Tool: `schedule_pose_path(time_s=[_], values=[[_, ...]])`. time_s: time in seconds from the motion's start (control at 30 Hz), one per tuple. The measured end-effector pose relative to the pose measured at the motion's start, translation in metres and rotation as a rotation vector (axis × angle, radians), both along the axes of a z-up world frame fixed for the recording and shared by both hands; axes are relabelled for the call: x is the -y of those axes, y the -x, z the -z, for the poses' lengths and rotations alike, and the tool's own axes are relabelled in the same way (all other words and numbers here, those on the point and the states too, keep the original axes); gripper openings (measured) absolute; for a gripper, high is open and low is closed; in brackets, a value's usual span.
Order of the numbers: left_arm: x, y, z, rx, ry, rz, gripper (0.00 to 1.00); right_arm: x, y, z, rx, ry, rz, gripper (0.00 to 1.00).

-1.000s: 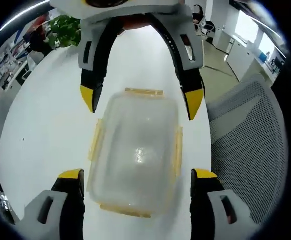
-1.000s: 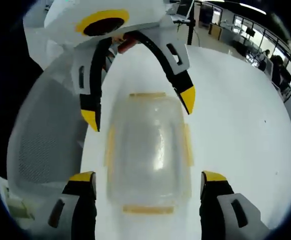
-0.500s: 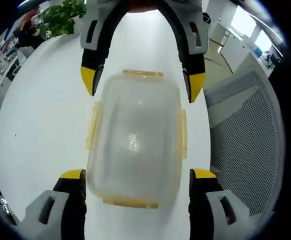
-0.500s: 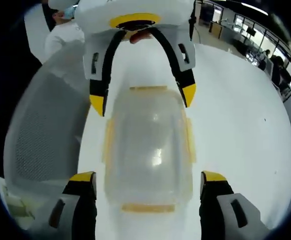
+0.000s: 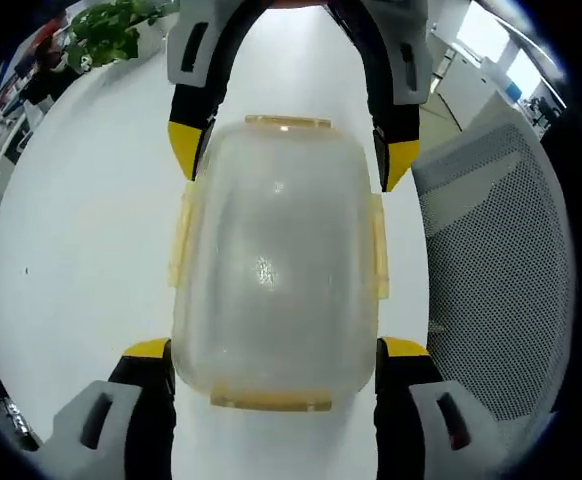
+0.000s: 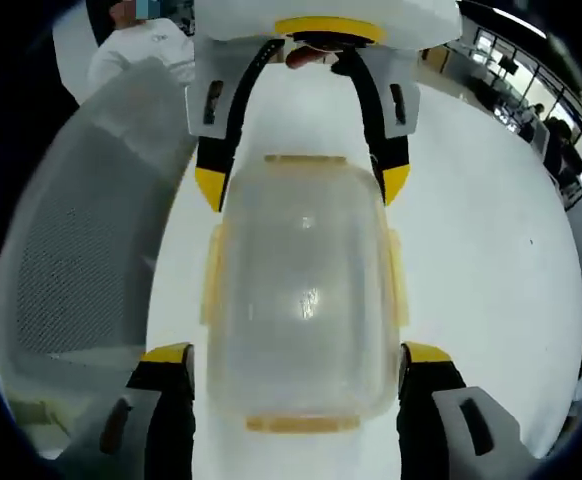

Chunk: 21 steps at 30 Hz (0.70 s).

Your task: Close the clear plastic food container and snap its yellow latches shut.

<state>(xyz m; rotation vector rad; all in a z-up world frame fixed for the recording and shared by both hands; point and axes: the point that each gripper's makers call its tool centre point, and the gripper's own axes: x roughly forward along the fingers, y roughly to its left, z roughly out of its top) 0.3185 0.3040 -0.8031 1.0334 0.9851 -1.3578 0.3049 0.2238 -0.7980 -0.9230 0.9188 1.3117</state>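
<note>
Clear lidded container (image 5: 276, 265) on white table (image 5: 81, 220), no legible writing, both tools (image 5: 276, 350) (image 6: 299, 355) wide, straddling it.

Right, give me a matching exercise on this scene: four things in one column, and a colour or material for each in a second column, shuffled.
Things:
1. rectangular plastic food container
2. latches along the container's edges
3. round table
4. office chair back

Descriptions:
A. yellow
B. grey mesh
C. clear
D. plain white

Pairs: 1-C, 2-A, 3-D, 4-B
</note>
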Motion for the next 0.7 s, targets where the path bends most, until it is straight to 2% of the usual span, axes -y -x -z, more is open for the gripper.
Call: schedule_pose_path(time_s=[0.03, 0.27, 0.7], values=[[0.0001, 0.0, -0.0002, 0.005, -0.001, 0.006, 0.81, 0.0008, -0.002, -0.0002, 0.013, 0.008, -0.002, 0.79], [0.0015, 0.0006, 0.0041, 0.058, -0.029, 0.014, 0.82, 0.0014, -0.0026, 0.0008, 0.006, 0.025, -0.002, 0.79], [-0.0007, -0.0004, 0.003, 0.062, -0.025, 0.004, 0.81, 0.0001, -0.0028, 0.0006, 0.01, 0.015, 0.007, 0.77]])
